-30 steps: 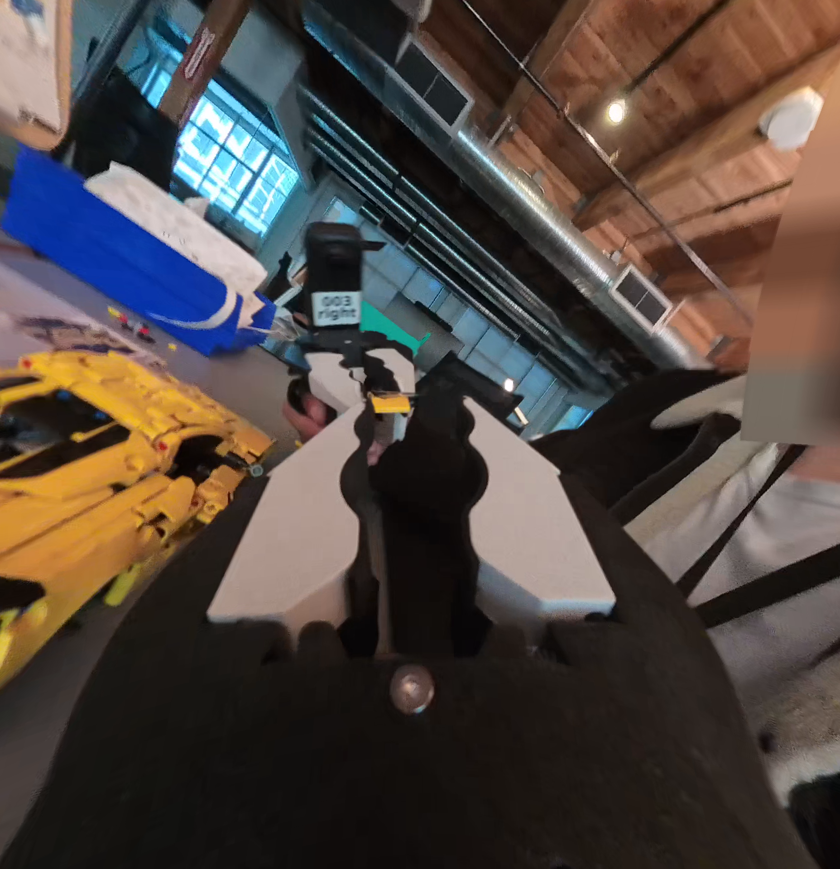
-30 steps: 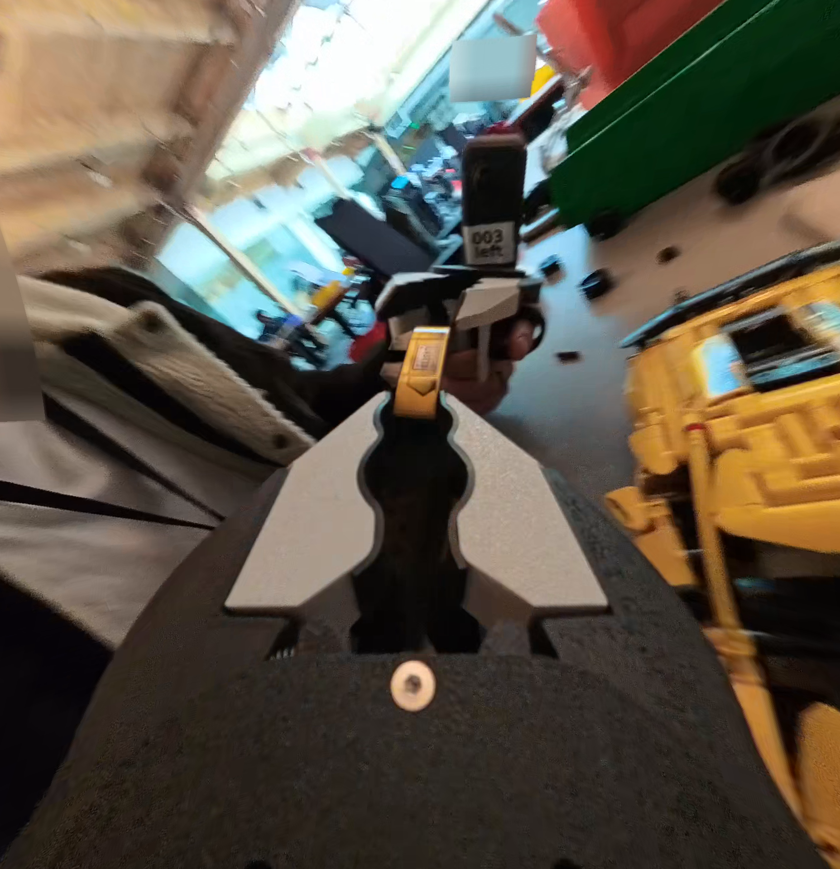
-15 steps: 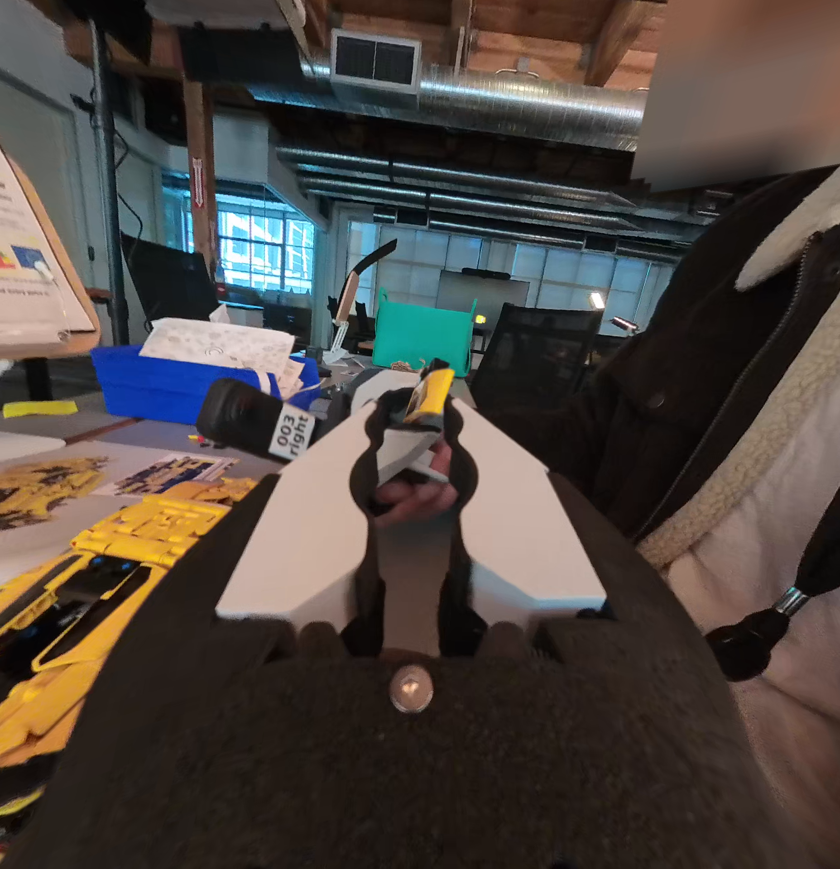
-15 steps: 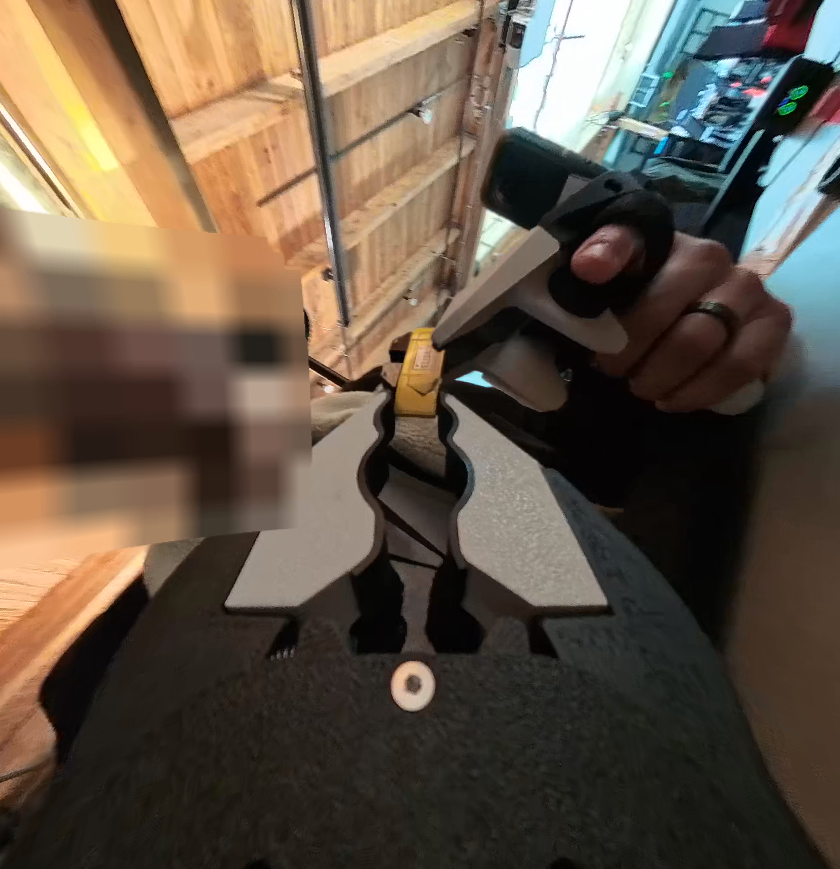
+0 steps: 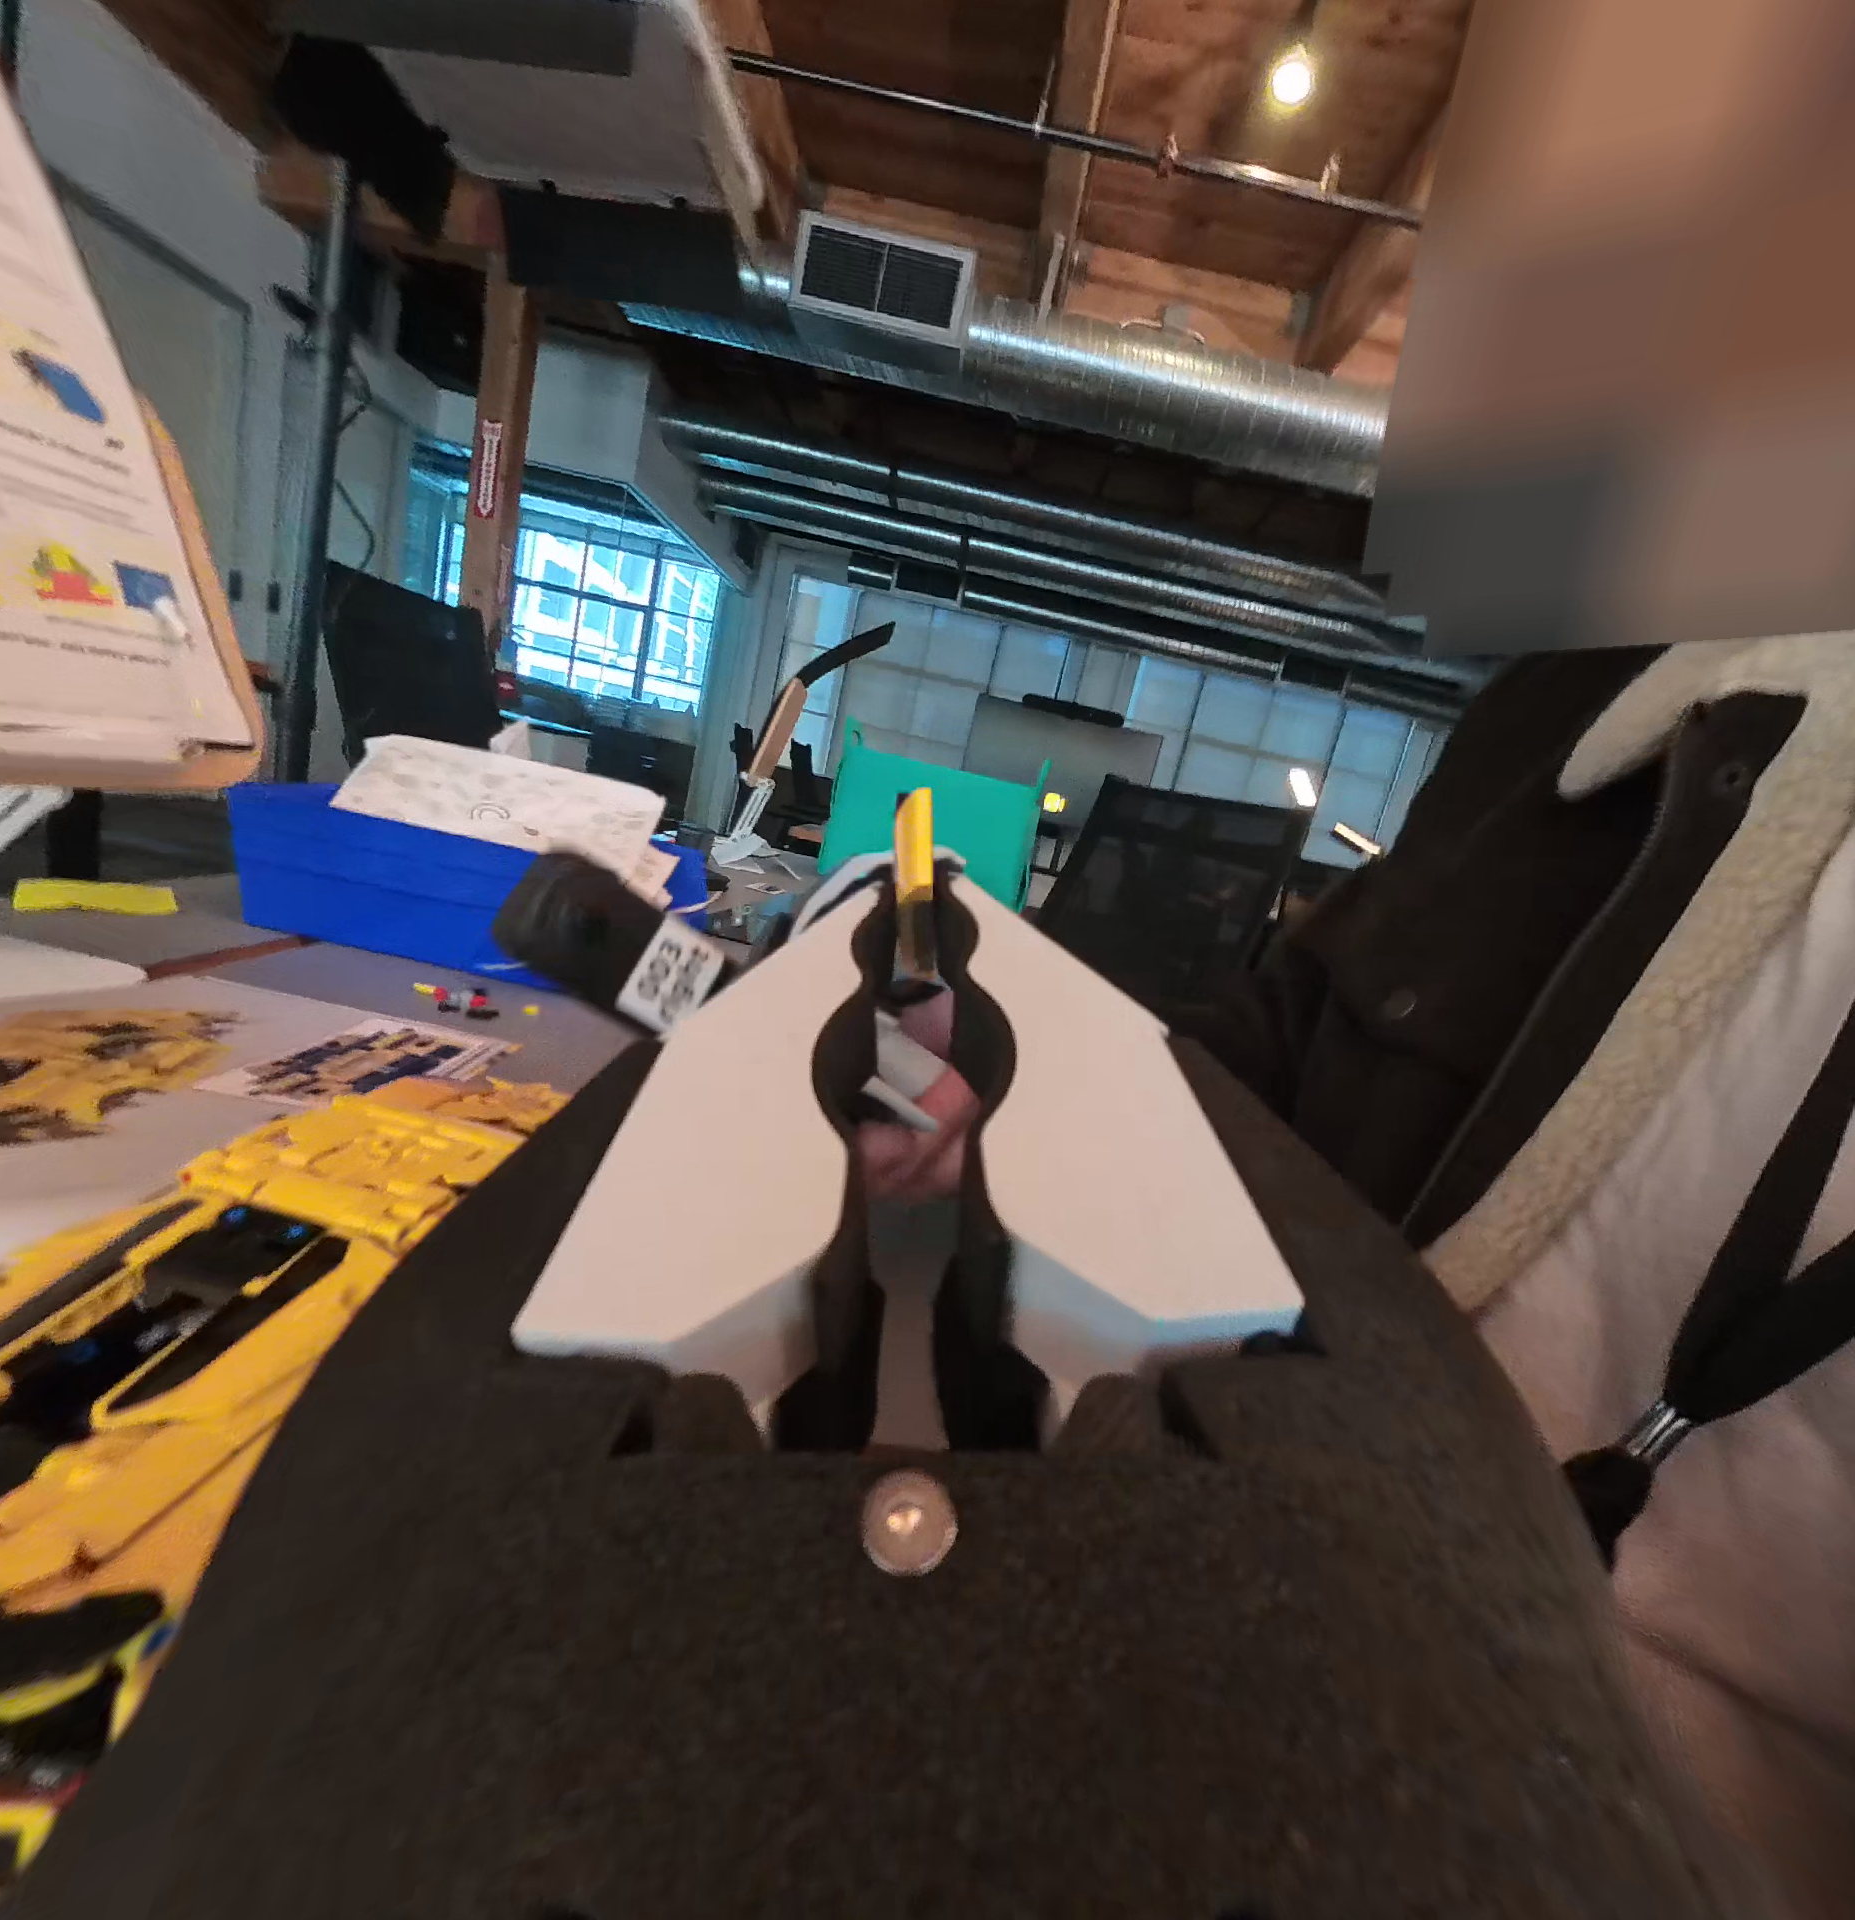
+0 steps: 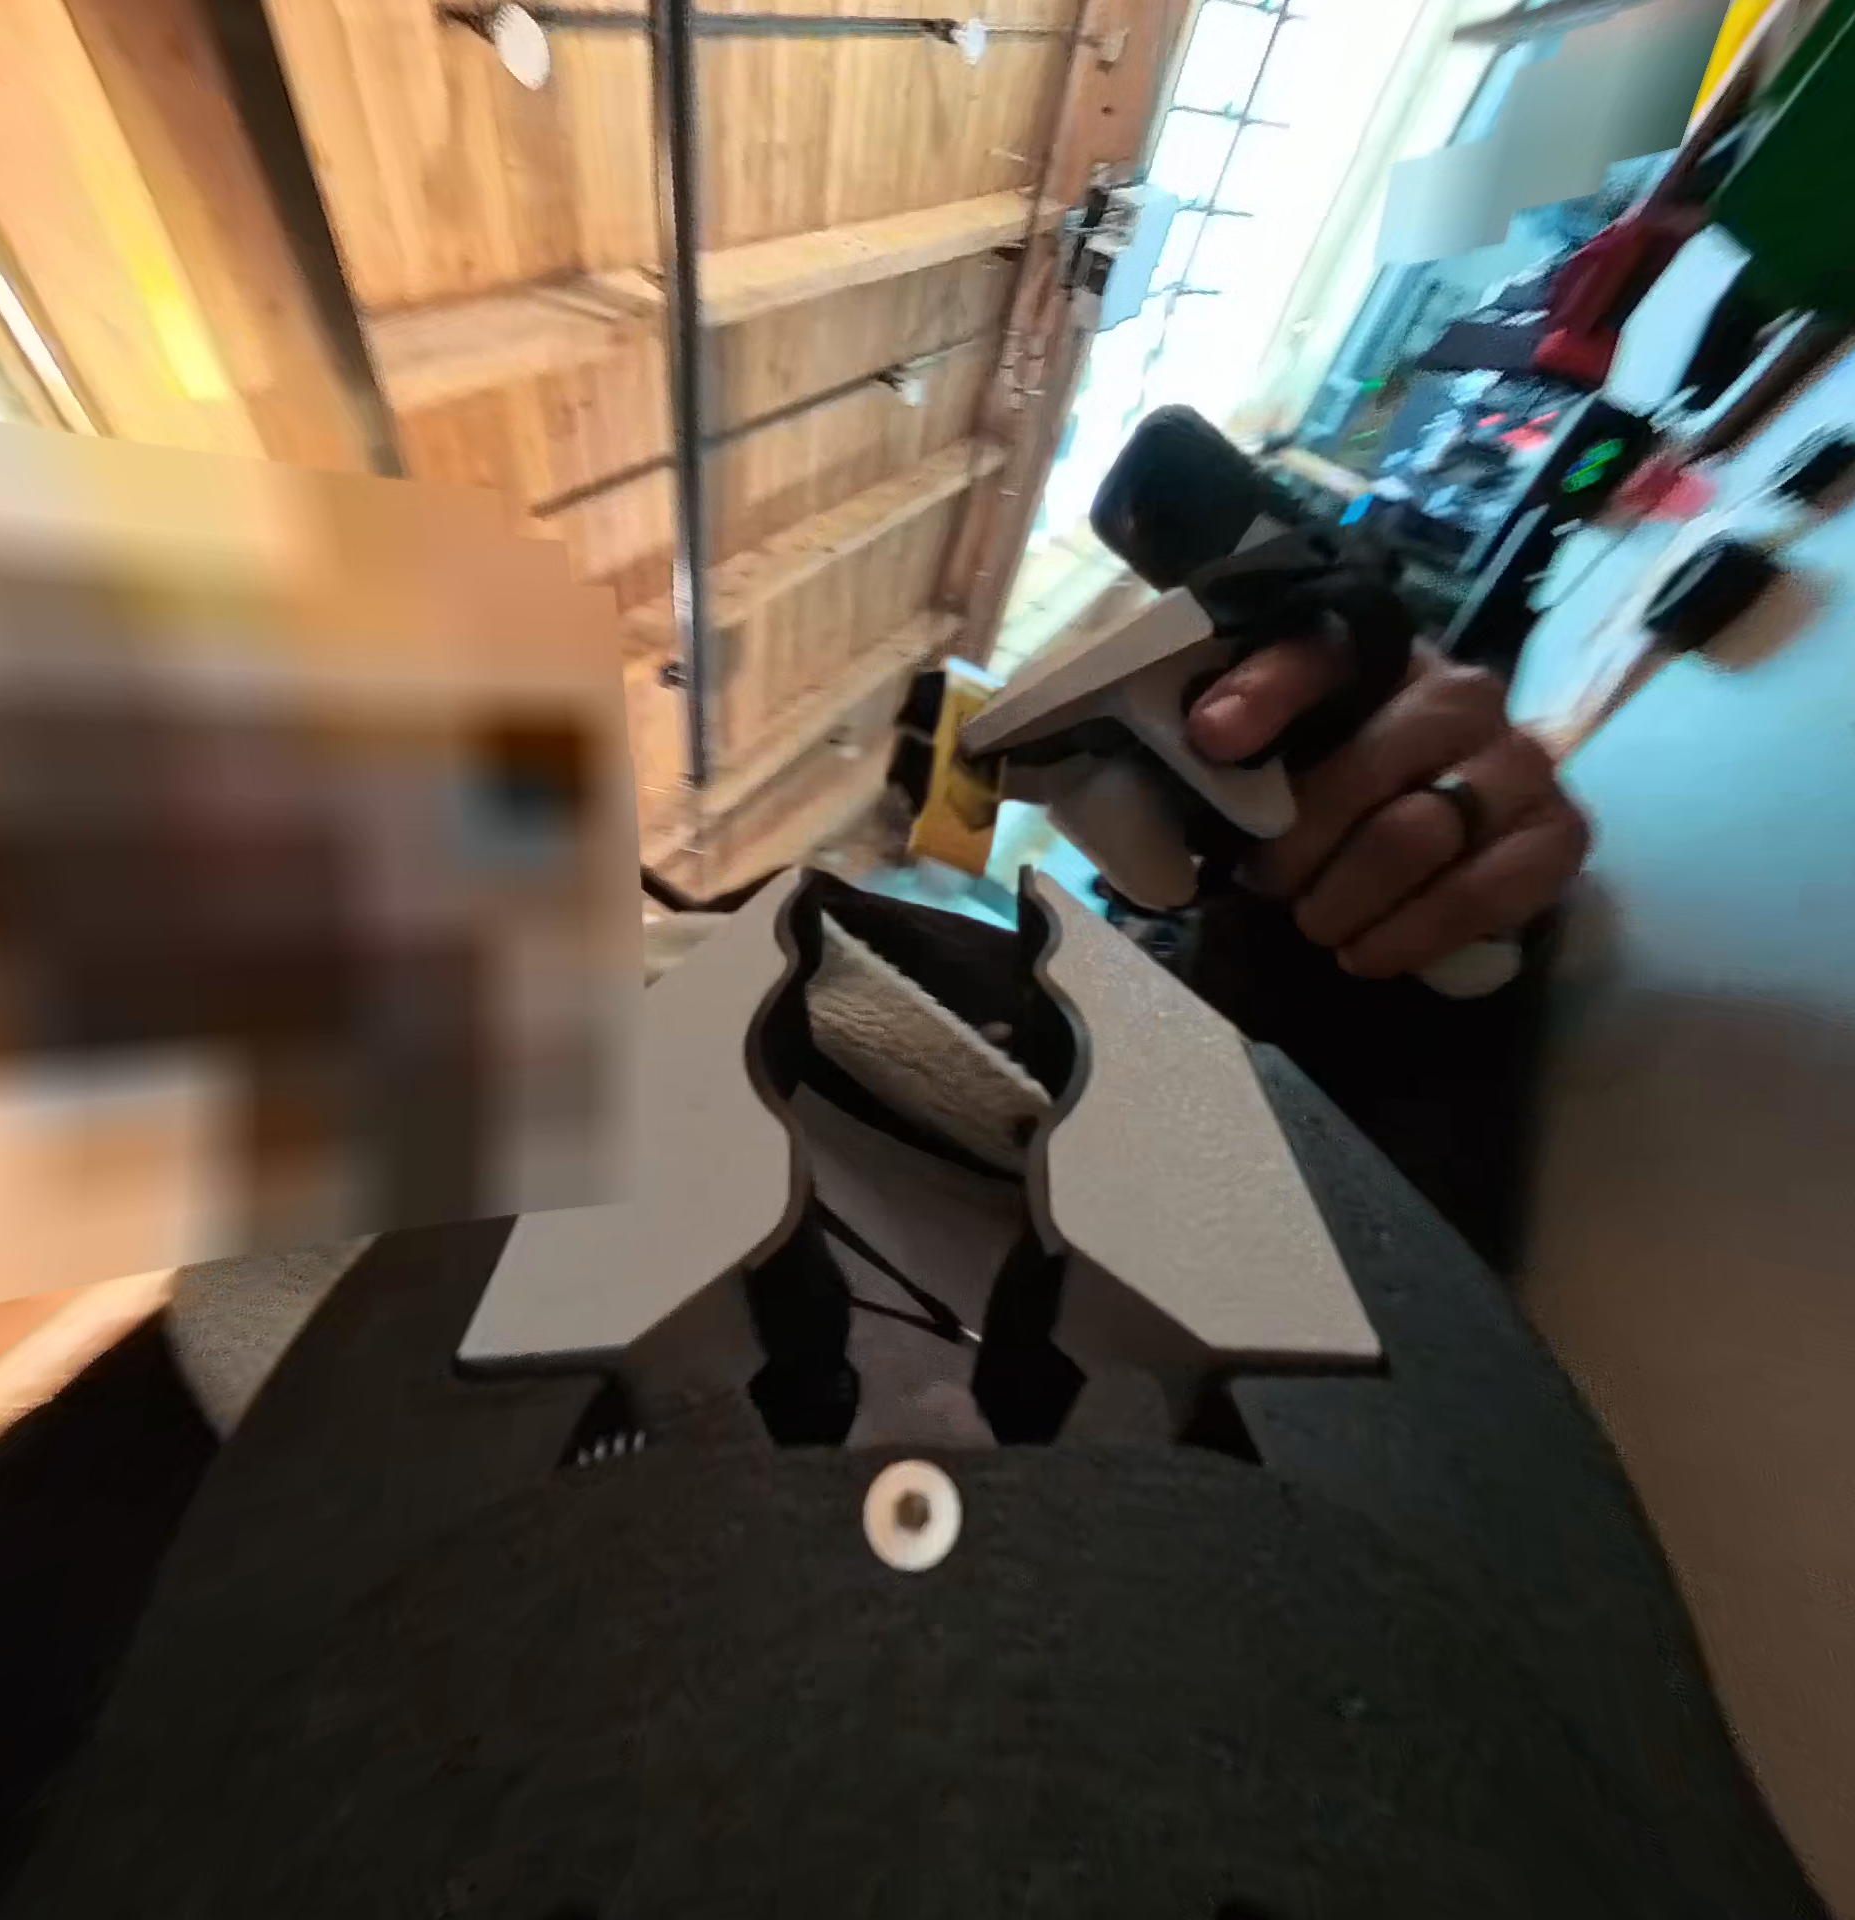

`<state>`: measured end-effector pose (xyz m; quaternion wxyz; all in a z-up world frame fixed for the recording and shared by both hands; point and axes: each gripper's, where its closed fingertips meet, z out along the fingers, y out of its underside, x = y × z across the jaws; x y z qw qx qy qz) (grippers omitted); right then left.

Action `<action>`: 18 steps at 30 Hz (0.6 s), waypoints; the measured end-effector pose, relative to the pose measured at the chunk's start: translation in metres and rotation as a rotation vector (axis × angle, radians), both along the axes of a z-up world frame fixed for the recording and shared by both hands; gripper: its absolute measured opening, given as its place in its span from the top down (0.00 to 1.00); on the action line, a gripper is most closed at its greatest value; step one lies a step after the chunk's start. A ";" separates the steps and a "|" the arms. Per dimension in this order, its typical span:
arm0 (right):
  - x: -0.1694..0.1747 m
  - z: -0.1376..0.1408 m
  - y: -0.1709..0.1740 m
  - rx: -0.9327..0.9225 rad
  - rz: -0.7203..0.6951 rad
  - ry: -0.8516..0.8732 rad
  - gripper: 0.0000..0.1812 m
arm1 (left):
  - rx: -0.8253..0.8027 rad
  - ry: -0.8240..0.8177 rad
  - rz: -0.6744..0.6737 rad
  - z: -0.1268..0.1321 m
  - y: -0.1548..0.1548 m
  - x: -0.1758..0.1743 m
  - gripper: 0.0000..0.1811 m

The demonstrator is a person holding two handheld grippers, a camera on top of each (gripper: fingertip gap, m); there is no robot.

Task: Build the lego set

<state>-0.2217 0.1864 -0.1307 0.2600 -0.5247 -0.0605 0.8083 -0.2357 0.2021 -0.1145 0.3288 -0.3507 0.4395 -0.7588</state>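
Lego piece [image 5: 912, 862], flat glossy yellow plastic, clamped edge-on in L claw [image 5: 915, 902]; R claw [image 6: 918, 902] apart, empty.

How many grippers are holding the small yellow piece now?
1. The left gripper pinches the yellow piece at its tips; the right gripper is open, just below it.
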 end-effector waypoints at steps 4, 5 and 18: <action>0.048 -0.044 0.010 0.250 -0.334 -0.629 0.83 | -0.083 0.214 0.083 -0.030 0.026 0.012 0.97; 0.063 -0.065 0.009 0.293 -0.395 -0.849 0.85 | -0.075 0.283 0.113 -0.042 0.030 0.017 0.97; 0.086 -0.167 -0.026 0.220 -0.437 -1.635 0.84 | 0.030 0.485 0.136 -0.081 0.024 0.033 0.97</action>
